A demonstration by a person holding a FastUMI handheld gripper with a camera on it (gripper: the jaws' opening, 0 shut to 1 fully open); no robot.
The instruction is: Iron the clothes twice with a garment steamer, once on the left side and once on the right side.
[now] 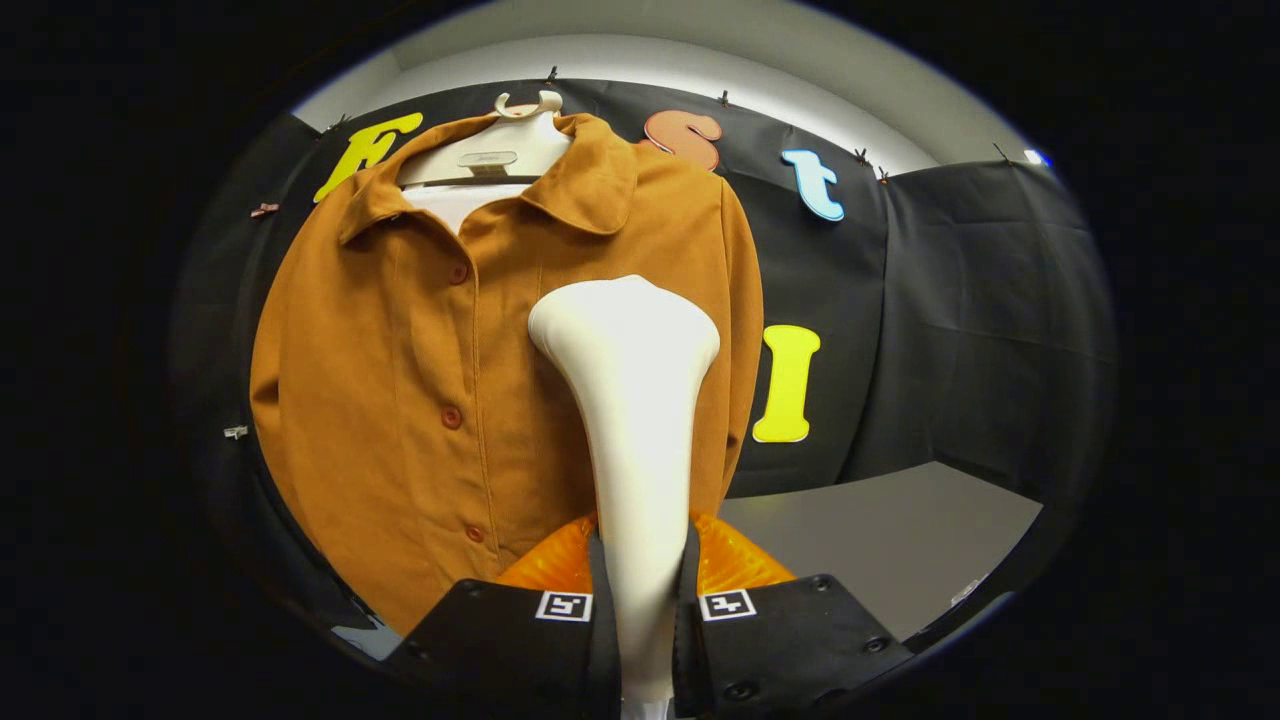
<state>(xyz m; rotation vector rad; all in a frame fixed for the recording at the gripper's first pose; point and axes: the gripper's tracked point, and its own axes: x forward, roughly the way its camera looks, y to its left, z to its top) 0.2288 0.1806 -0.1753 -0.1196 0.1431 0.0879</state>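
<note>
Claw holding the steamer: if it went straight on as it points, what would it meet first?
Probably the brown shirt: the claw is shut on the white steamer, whose head would touch first. Depth is unclear.

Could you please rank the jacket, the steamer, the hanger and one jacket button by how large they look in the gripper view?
1. Brown jacket
2. White steamer, enlarged by nearness, clamped by the gripper
3. Hanger
4. Button
</note>
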